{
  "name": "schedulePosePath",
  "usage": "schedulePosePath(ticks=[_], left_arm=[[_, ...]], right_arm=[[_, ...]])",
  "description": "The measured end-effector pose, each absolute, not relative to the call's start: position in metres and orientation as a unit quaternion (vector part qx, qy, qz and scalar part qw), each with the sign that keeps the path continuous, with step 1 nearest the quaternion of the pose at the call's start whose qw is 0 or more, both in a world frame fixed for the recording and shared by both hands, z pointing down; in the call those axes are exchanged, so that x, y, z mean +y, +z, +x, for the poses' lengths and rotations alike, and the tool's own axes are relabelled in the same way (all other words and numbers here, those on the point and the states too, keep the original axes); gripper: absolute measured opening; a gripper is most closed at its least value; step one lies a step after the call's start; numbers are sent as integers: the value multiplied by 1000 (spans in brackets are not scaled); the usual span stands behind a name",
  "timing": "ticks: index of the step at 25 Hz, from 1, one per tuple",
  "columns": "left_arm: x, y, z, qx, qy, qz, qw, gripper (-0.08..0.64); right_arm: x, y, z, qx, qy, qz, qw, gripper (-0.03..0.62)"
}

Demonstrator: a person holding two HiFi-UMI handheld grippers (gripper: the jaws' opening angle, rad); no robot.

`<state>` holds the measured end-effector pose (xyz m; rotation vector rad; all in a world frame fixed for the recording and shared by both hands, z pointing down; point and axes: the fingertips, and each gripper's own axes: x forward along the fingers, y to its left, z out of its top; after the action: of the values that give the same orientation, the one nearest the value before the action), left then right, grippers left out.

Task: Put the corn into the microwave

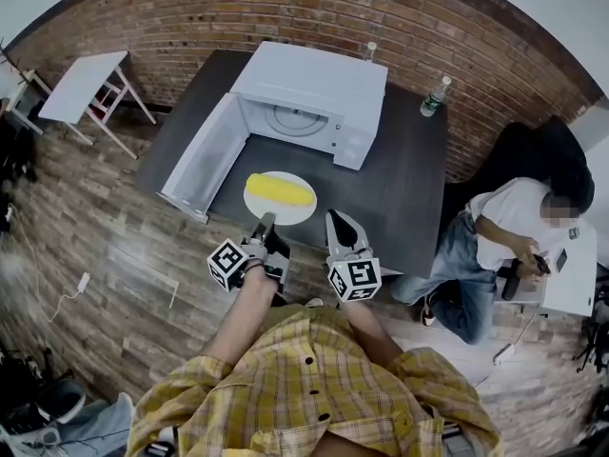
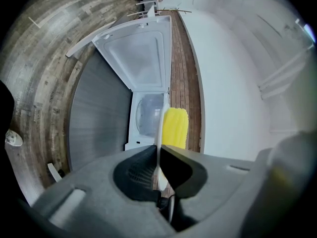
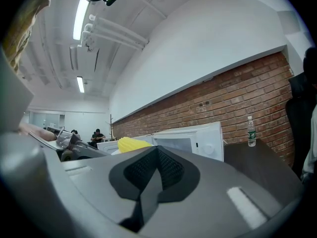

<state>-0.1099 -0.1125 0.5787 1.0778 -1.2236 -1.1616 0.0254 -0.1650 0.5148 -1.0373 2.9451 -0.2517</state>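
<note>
Two grippers are held out in front of a yellow checked shirt (image 1: 314, 388), above a wood-plank floor (image 1: 105, 246). The left gripper (image 1: 264, 221) is clamped on the near rim of a white plate (image 1: 276, 212); in the left gripper view the plate's thin edge is seen pinched between the nearly closed jaws. The right gripper (image 1: 335, 219) is held just beside it, at the near edge of the dark table (image 1: 400, 188), and its jaws are seen pressed together with nothing between them in the right gripper view. A yellow cob of corn (image 1: 281, 190) is laid across the middle of the plate, which is positioned over the table directly in front of the microwave (image 1: 314, 74); whether the plate is resting on the tabletop or lifted off it cannot be told. The microwave's door (image 1: 205, 155) is swung fully open to the left in the head view, and the round turntable (image 1: 300, 120) is exposed inside the cavity. Beyond the microwave, one water bottle (image 1: 435, 95) is stood near the table's far right corner and another bottle (image 1: 369, 50) behind the oven. A seated person (image 1: 504, 222) is seen to the right of the table, a white side table (image 1: 81, 84) at the far left, and a brick wall (image 1: 285, 8) at the back.
</note>
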Motion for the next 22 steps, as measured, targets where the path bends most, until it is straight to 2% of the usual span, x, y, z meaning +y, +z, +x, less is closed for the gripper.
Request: schedulePosePath(ticks=[22], left_arm=[[-182,584,-174,-493,-449,477,573,21]], right_arm=[[-213,518,-37,920,-89,-382,-8,0]])
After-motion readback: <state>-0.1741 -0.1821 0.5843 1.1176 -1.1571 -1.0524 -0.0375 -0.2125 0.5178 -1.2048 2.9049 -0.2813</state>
